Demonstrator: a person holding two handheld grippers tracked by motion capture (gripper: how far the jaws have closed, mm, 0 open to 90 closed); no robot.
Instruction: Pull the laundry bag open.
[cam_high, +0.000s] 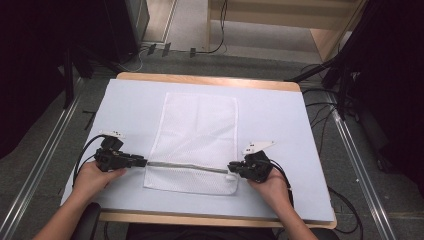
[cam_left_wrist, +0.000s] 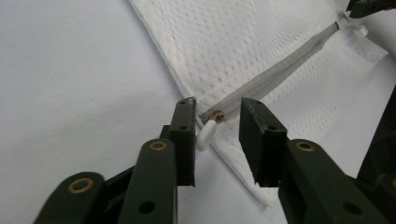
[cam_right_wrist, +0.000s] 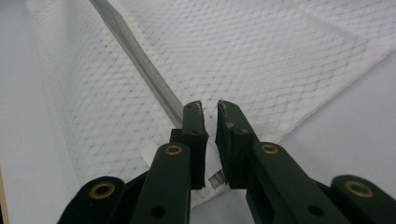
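Left gripper view: left claw (cam_left_wrist: 217, 121) wide around zipper pull (cam_left_wrist: 206, 134); right claw (cam_right_wrist: 210, 116) pinches mesh bag (cam_right_wrist: 261, 60) zipper end.

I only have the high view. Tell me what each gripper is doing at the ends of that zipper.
Observer: The left gripper is open, its jaws standing on either side of the white zipper pull, which touches one jaw and is not clamped.
Operator: Report the right one.
Observer: The right gripper is nearly closed on a white tab at the edge of the mesh bag, at the zipper's other end.
Operator: Give me the zipper's state.
Observer: The zipper looks closed along the whole stretch seen from the left gripper view, with the slider at the left gripper's end.
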